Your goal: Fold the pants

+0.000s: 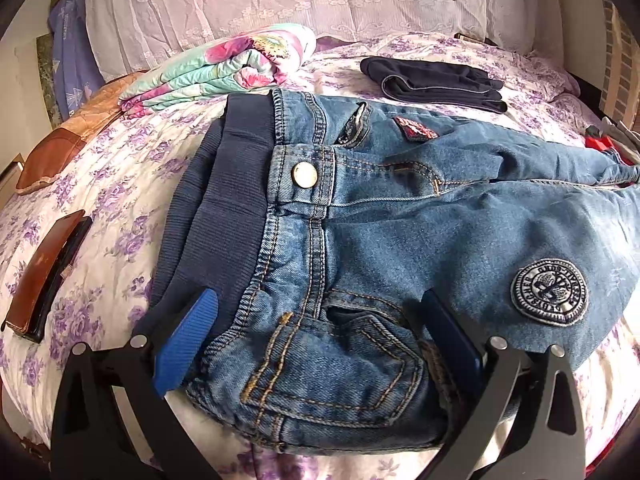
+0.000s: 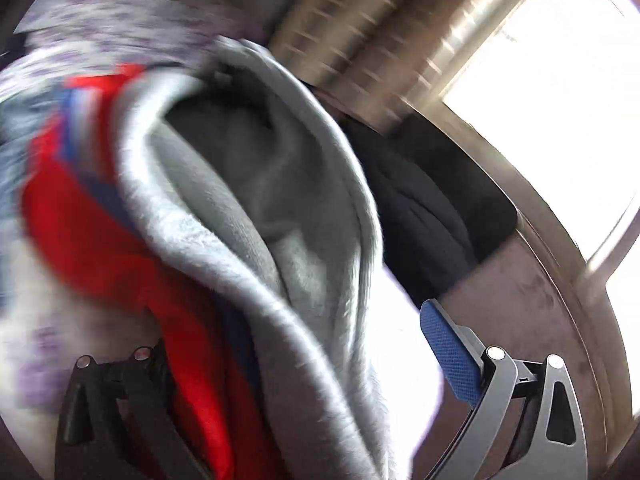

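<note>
Here the left hand-held gripper (image 1: 320,344) straddles the jeans (image 1: 360,240), wide open.

Blue denim pants (image 1: 380,216) with navy ribbed waistband (image 1: 224,200) on purple-flowered white bedsheet (image 1: 120,184).

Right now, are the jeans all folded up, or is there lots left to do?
Lots left. The jeans lie spread out on the bed, legs side by side, not folded. The left gripper is open around the hip pocket. The right gripper's view is blurred, with grey and red cloth in front. Dark pants already sit folded behind.
</note>
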